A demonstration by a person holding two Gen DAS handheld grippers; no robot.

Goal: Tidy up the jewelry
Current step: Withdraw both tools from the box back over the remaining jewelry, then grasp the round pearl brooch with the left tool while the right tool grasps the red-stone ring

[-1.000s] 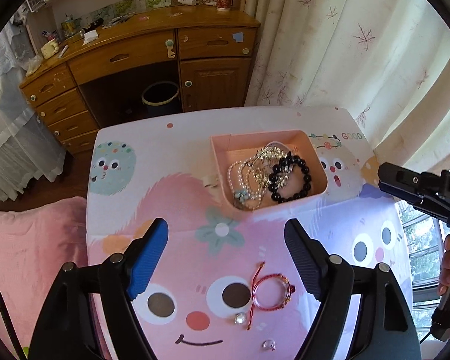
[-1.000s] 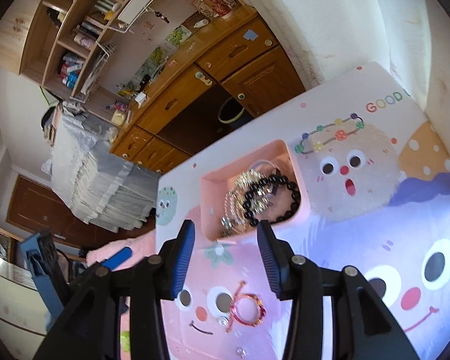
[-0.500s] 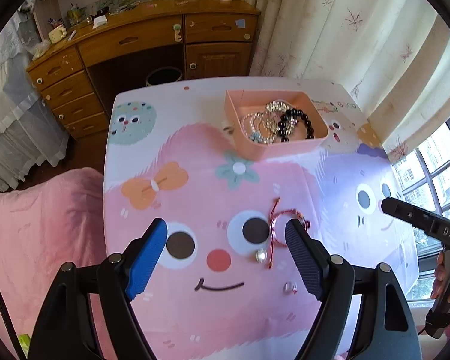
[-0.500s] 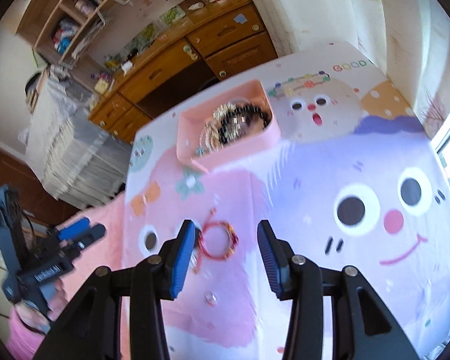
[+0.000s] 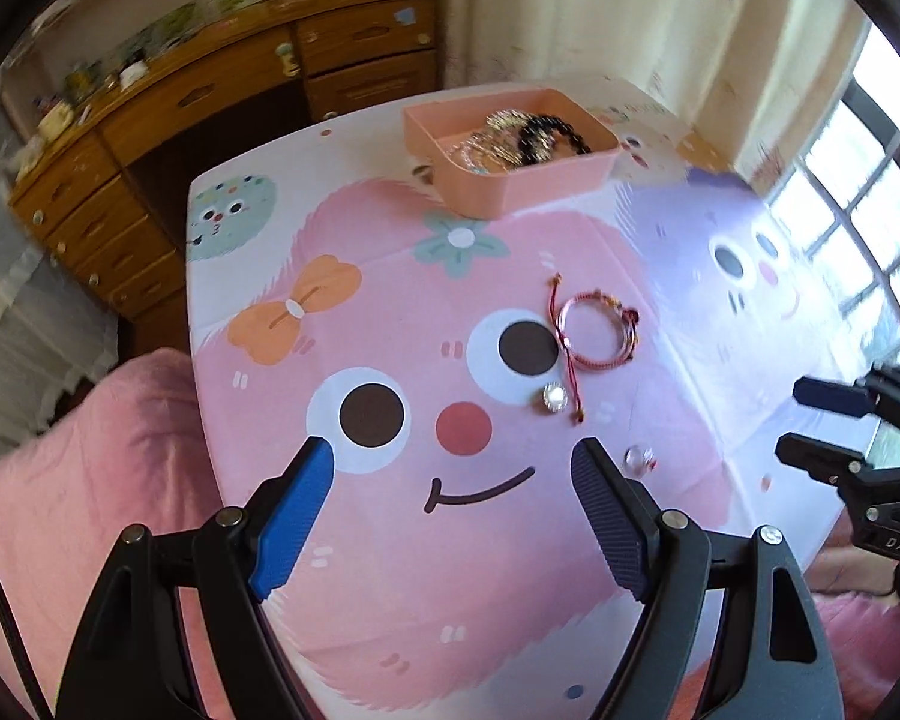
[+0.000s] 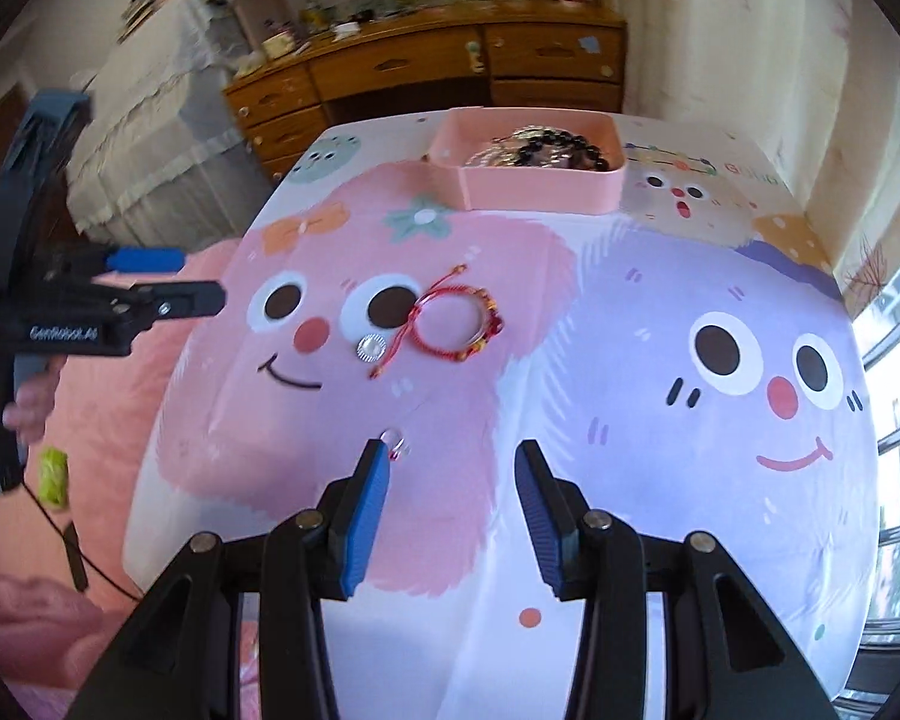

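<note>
Near the table's middle lies the red cord bracelet, light and limp; both grippers are open and empty, so pinch its band.

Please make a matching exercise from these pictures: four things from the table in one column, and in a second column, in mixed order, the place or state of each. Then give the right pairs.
Things:
1. red braided cord bracelet
2. black round-bead bracelet
3. small clear ring
4. left gripper

Places or states:
A. inside the pink plastic tray
B. open, holding nothing
C. flat on the cartoon tablecloth, beside a printed dark eye
D. on the cloth, close to the right gripper's blue fingertip

Pairs: 1-C, 2-A, 3-D, 4-B
</note>
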